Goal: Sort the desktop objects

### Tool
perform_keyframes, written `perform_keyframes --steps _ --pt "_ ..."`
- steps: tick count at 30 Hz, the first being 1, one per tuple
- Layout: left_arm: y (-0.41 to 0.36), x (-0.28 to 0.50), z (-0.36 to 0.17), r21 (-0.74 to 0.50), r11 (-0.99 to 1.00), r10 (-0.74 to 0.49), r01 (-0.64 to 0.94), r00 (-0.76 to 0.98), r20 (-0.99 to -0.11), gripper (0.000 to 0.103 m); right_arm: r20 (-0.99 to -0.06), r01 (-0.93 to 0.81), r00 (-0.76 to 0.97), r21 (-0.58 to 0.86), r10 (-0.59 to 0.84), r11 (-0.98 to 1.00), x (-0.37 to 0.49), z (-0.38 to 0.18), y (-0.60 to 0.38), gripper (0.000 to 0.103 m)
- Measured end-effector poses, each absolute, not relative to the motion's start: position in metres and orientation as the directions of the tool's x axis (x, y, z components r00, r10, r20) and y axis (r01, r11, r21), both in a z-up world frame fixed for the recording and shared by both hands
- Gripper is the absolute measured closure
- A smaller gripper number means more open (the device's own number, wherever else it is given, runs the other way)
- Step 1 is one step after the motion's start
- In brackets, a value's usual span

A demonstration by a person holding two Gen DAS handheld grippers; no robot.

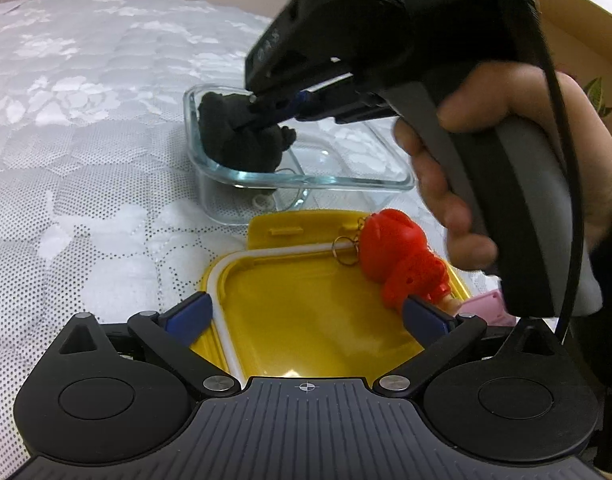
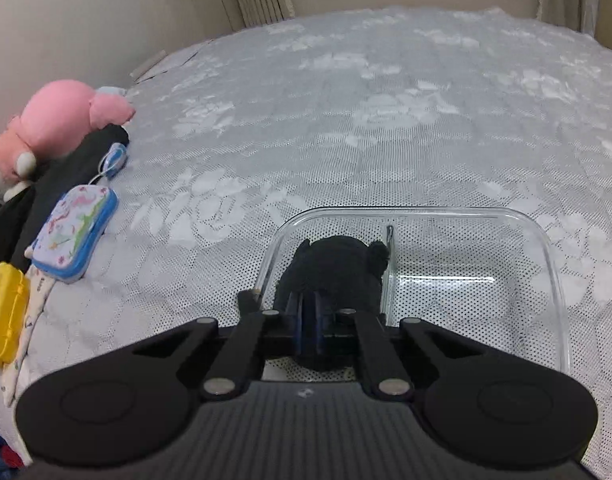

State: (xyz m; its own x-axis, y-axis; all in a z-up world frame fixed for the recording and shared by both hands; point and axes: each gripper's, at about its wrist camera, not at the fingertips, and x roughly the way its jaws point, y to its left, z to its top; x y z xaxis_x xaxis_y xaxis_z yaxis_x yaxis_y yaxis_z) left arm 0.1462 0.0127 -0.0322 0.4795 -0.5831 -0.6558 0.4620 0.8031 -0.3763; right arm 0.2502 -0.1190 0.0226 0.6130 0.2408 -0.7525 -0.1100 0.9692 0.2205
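Note:
A black plush toy (image 1: 234, 140) lies in the left end of a clear glass container (image 1: 389, 182) on the lace tablecloth. My right gripper (image 1: 266, 114) is shut on the black plush toy (image 2: 337, 268) inside the container (image 2: 553, 280). My left gripper (image 1: 302, 316) is open and empty, low over a yellow lid (image 1: 306, 312). A red figure keychain (image 1: 401, 256) lies on the lid's right side, touching my left gripper's right fingertip (image 1: 421, 314).
A pink object (image 1: 487, 308) sits right of the lid. In the right wrist view, a pink plush (image 2: 58, 128), a blue-edged pouch (image 2: 74, 232), a small blue item (image 2: 116, 160) and a yellow box (image 2: 2, 312) lie at the left edge.

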Motion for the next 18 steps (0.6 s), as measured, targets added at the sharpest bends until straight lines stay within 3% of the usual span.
perform_keyframes --steps 5,9,14,18 --pt "0.011 0.148 -0.033 -0.375 0.806 -0.580 0.458 0.483 -0.656 0.000 -0.726 -0.181 0.634 0.194 0.265 0.964 0.239 0.041 -0.112 0.098" --pt "0.013 0.148 -0.033 -0.383 0.800 -0.588 0.462 0.478 -0.652 0.000 -0.705 -0.236 0.649 0.170 0.285 0.957 0.230 0.055 -0.106 0.083" --pt "0.012 0.147 -0.033 -0.367 0.807 -0.576 0.462 0.486 -0.657 0.000 -0.723 -0.288 0.606 0.190 0.332 0.939 0.231 0.056 -0.089 0.083" --pt "0.013 0.145 -0.032 -0.360 0.803 -0.580 0.475 0.484 -0.656 0.000 -0.769 -0.239 0.584 0.143 0.260 0.960 0.245 0.039 -0.083 0.084"
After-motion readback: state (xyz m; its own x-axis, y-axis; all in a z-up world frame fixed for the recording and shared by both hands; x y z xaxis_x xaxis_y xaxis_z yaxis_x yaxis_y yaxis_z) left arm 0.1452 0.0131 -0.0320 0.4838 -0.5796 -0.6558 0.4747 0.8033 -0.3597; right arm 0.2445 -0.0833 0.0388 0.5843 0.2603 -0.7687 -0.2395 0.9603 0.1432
